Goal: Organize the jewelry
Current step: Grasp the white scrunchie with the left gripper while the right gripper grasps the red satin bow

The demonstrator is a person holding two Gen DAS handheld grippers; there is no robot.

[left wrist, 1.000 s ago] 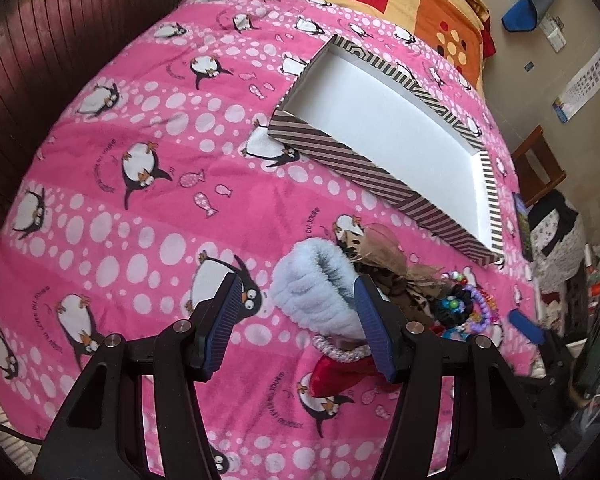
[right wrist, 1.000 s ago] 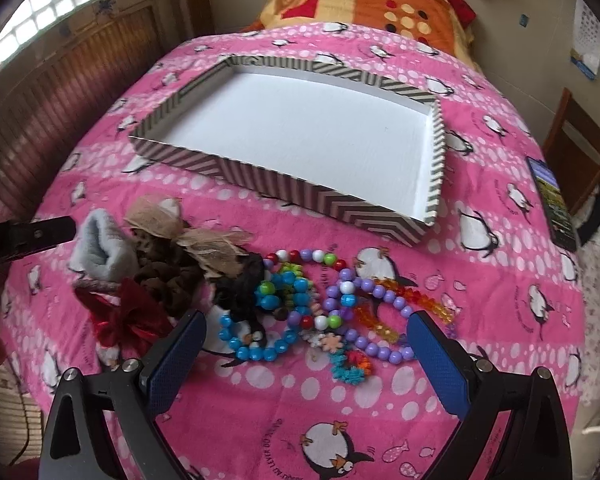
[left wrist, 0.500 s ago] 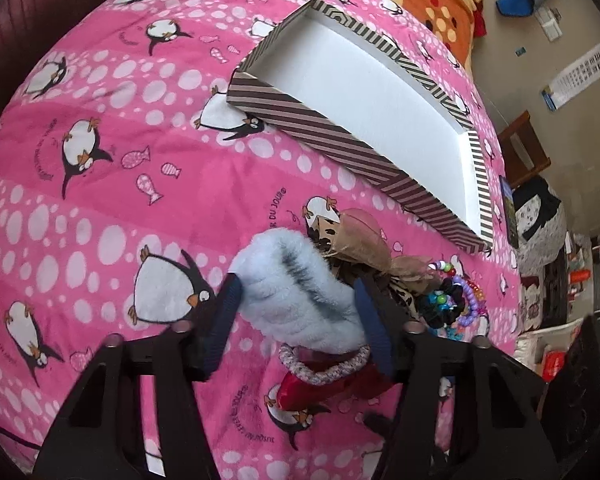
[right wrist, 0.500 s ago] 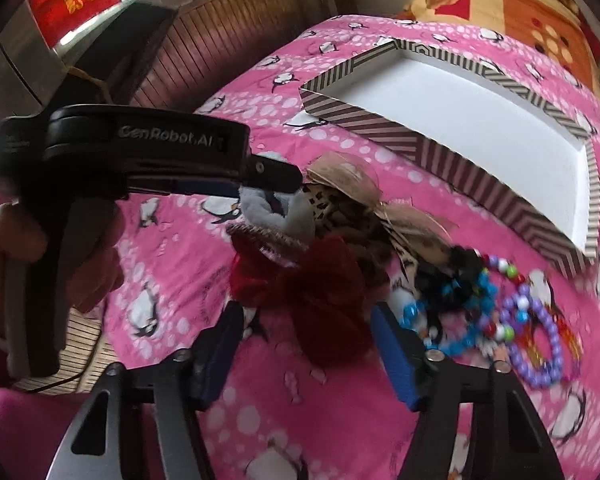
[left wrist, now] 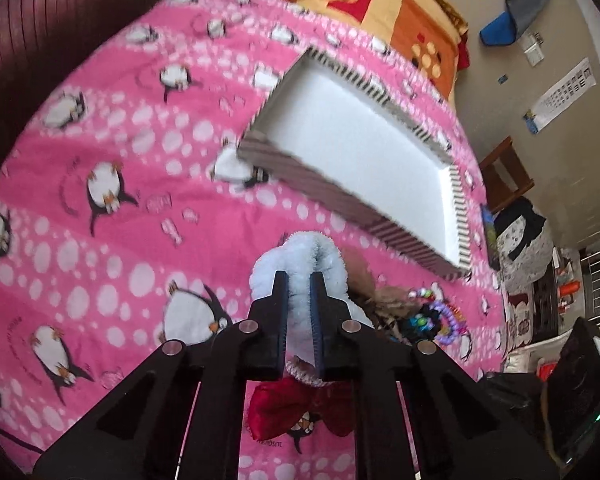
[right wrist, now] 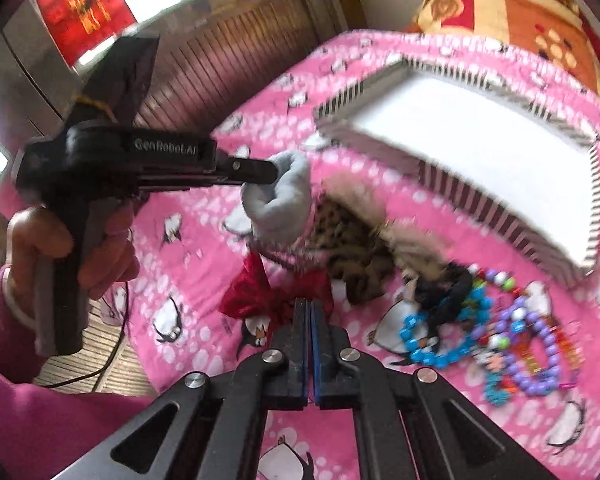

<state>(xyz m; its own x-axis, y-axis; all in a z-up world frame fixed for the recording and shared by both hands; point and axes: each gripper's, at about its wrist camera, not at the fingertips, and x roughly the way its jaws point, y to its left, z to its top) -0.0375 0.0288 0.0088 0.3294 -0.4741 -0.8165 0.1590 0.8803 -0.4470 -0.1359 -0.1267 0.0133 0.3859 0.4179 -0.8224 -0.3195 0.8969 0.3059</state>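
Observation:
My left gripper [left wrist: 299,280] is shut on a fluffy light-blue scrunchie [left wrist: 300,256] and holds it a little above the pink bedspread; it also shows in the right wrist view [right wrist: 278,200]. My right gripper [right wrist: 308,308] is shut on a red satin bow [right wrist: 256,292], which hangs below the left gripper in the left wrist view [left wrist: 296,404]. A leopard-print scrunchie [right wrist: 352,244], a tan bow [right wrist: 412,240] and several bead bracelets [right wrist: 512,336] lie beside them. The empty striped box [left wrist: 364,148] with a white floor stands behind.
The pink penguin bedspread [left wrist: 100,200] covers the bed. An orange pillow [left wrist: 384,4] lies at the head. A wooden chair [left wrist: 504,172] stands at the right of the bed. A wooden wall panel [right wrist: 220,52] is at the left.
Both grippers went from open to shut: the left closed on the blue scrunchie and lifted it, the right closed on the red bow.

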